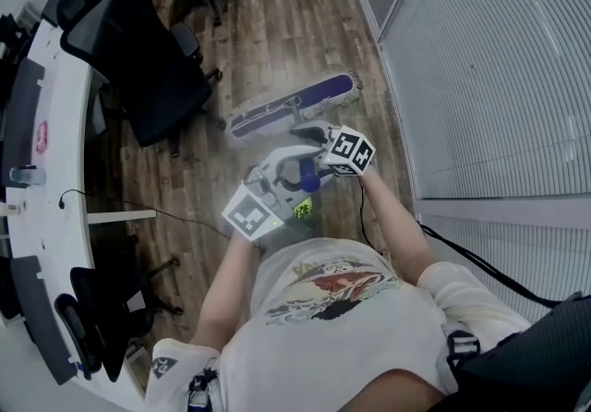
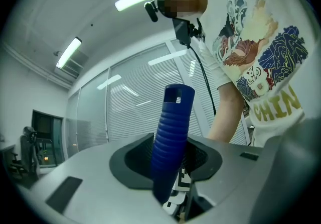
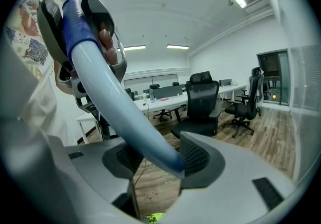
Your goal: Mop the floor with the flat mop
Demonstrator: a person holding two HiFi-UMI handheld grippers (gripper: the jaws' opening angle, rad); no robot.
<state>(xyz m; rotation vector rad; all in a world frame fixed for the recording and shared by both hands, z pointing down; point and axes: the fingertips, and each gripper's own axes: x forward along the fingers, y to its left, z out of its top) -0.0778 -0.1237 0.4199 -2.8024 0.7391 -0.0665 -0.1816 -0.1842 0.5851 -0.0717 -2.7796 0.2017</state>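
**Wood floor, flat mop, both claws on the stick**

Wood planks are covering the floor point(image 1: 277, 22), and the mop head point(image 1: 294, 105) is lying flat on them at 12 o'clock from the person's hands. It's a purple-and-white pad sitting on a slant.

Left gripper point(image 1: 282, 170) is pinching the blue ribbed grip point(image 2: 173, 132) near the top end of the stick. In the left gripper view point(image 2: 170, 168) the grip is sticking up between the two dark pads, with both jaws pressing on its sides.

Right gripper point(image 1: 314, 135) is sitting at about 1 o'clock from the left one, closer to the mop head. In the right gripper view point(image 3: 155, 160) its jaws are clamping the pale blue handle point(image 3: 120, 102), which is running diagonally down through them.

Around it, a black office chair point(image 1: 157, 78) is standing at 10 o'clock from the mop head. A long white desk point(image 1: 55, 124) is curving along the 9 o'clock side. A wall of white blinds point(image 1: 489, 59) is filling the 3 o'clock side.
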